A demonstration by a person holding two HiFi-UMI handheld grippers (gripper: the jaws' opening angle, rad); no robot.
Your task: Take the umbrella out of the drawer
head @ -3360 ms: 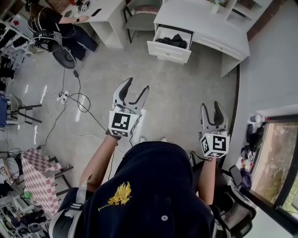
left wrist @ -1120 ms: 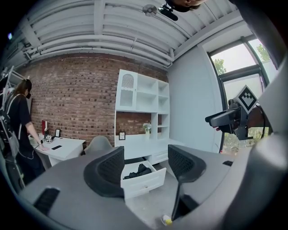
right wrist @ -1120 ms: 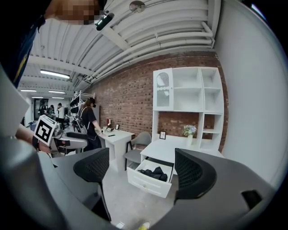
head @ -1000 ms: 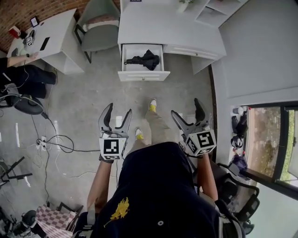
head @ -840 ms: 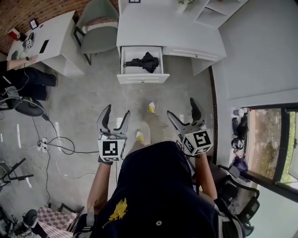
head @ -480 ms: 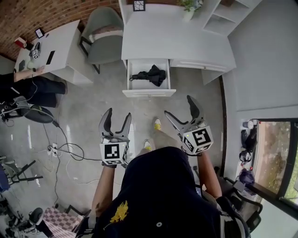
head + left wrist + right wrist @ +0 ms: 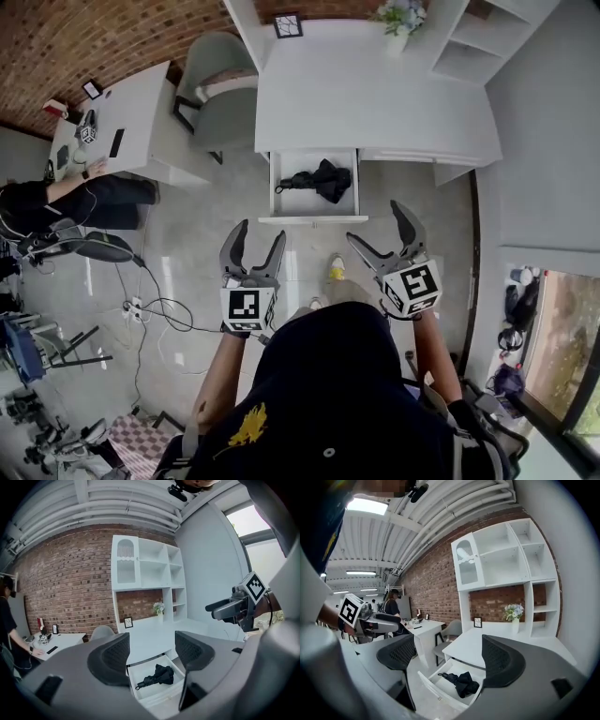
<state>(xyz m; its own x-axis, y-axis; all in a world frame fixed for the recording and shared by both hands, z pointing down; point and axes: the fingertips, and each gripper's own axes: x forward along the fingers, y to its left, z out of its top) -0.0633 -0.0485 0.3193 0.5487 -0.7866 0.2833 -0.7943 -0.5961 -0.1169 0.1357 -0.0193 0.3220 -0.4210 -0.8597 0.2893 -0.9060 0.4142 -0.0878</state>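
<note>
**A:** The white desk (image 7: 375, 103) stands ahead of you. Its drawer (image 7: 314, 218) is pulled open at the desk's front edge, facing you.

**B:** Your left gripper (image 7: 260, 232) and your right gripper (image 7: 377, 222) hang side by side over the floor (image 7: 206, 216). Both are just short of the drawer's front and well apart from what lies inside. Each has its jaws spread wide, with nothing between them.

**A:** Through each pair of jaws you look straight at the open drawer.

**B:** The umbrella (image 7: 323, 178), black and folded, lies flat on the drawer's bottom. Its bulk sits toward the drawer's right side and its thin end points to the left side. Neither of your grippers touches it.
</note>
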